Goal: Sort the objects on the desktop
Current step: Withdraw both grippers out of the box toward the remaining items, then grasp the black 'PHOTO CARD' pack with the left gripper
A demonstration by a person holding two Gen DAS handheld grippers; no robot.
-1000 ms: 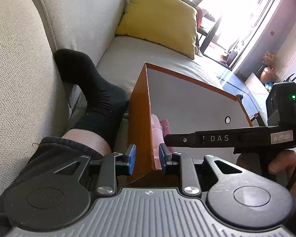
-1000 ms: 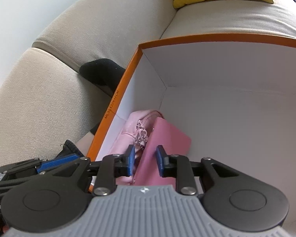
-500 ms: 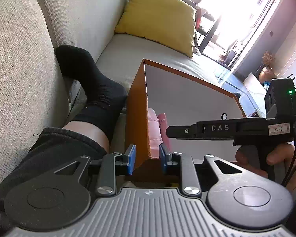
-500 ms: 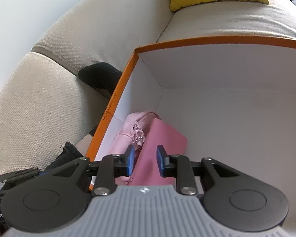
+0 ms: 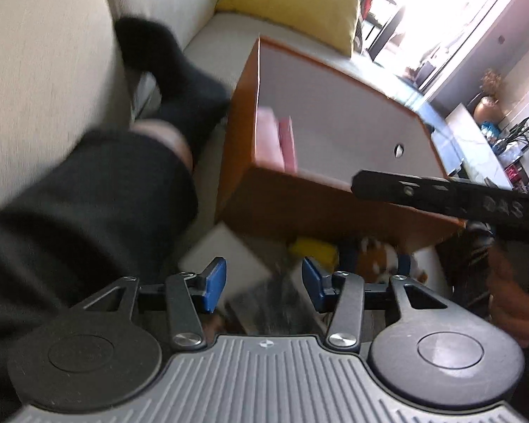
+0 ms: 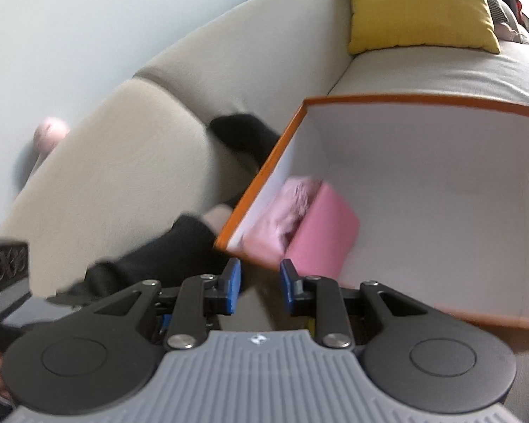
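An orange box [image 5: 299,208] with white inner walls stands on the beige sofa. A pink pouch [image 6: 292,204] and a flat pink case [image 6: 326,239] lean in its near left corner, also seen in the left wrist view as the pouch [image 5: 266,134] and the case [image 5: 288,141]. My left gripper [image 5: 262,282] hovers in front of the box. Its jaws are opening, with no thing pressed between them. Below it lie blurred items: a white slab [image 5: 225,257], a yellow thing [image 5: 314,250] and a brown plush toy [image 5: 377,261]. My right gripper [image 6: 260,287] sits just outside the box's near corner, slightly open and holding nothing.
A person's leg in a black sock [image 5: 180,81] and dark trousers [image 5: 88,204] rests on the sofa, left of the box. A yellow cushion [image 6: 419,3] lies at the far end of the seat. The right gripper's long black finger [image 5: 441,197] crosses the box's right corner.
My left gripper has let go of the box's near corner, spread wider and drawn back. The right gripper has pulled back out of the box, past its rim.
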